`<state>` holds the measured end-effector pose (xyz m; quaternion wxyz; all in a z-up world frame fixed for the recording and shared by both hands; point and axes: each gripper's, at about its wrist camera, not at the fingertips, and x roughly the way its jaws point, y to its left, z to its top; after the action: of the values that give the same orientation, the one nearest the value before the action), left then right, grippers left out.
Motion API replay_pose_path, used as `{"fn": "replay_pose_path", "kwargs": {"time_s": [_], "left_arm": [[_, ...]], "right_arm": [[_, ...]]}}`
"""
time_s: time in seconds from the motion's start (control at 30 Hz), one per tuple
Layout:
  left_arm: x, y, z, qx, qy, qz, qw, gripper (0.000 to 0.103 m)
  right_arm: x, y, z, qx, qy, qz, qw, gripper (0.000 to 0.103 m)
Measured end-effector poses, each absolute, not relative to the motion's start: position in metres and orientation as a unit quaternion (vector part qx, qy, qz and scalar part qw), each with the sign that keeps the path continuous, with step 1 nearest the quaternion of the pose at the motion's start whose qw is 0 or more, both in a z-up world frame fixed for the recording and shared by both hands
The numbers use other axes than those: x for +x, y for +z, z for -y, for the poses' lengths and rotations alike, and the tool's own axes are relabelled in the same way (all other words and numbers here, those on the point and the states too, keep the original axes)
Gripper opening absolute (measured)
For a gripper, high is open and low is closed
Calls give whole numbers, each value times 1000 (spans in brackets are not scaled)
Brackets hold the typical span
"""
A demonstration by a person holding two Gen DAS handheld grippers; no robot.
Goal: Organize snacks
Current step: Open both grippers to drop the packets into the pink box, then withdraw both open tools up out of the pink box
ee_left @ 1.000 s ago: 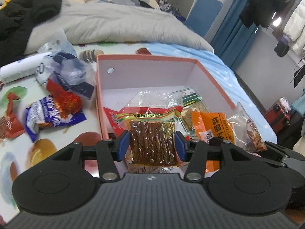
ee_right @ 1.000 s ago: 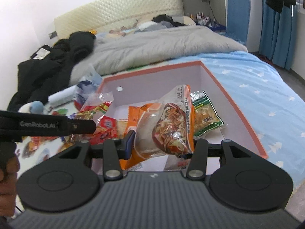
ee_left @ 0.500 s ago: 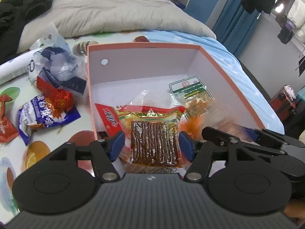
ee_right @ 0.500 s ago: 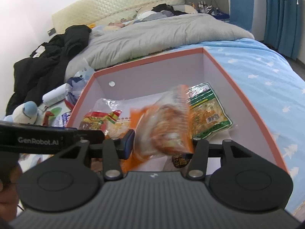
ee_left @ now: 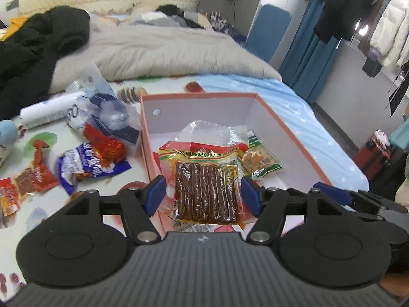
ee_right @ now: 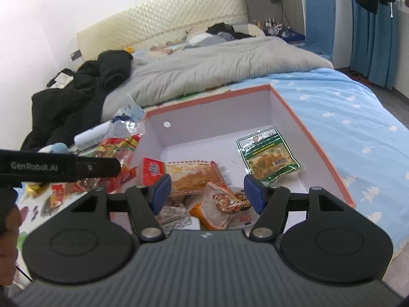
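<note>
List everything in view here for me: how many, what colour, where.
box: one, pink outside, white inside, on the bed.
green packet: one, green, box's far right.
red and orange packets: several, box's near end.
brown-stick packet: one, brown, between the left gripper's fingers.
loose packets: several, red and blue, left of the box.
quilt: one, grey, behind the box.
left gripper: one, black, blue pads, jaws just opened.
right gripper: one, same colours, jaws just opened, empty.

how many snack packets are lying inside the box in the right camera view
4 in the box: green packet by the right wall, red-and-orange packet mid-left, orange-and-clear packet at the near edge, white-label packet beside it. More may be hidden underneath.
</note>
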<state>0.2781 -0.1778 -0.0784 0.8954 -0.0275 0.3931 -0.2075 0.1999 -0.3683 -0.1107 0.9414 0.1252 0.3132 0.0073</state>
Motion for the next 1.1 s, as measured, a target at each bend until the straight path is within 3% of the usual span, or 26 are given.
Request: {"fn": "replay_pose_path", "kwargs": {"time_s": [0.47,0.83,1.1], "left_arm": [[188,-53,129,-64,-202,-364,907,69],[242,-65,166,-23,-232,-363,902,69],[298,-107,198,-5,-245,-410,878,69]], "right_arm": [[115,-80,335,123,8,-272,955,65],[135,-85,348,113,-6,-257,960,65],[171,-109,365,124,-29,-294,947,65]]}}
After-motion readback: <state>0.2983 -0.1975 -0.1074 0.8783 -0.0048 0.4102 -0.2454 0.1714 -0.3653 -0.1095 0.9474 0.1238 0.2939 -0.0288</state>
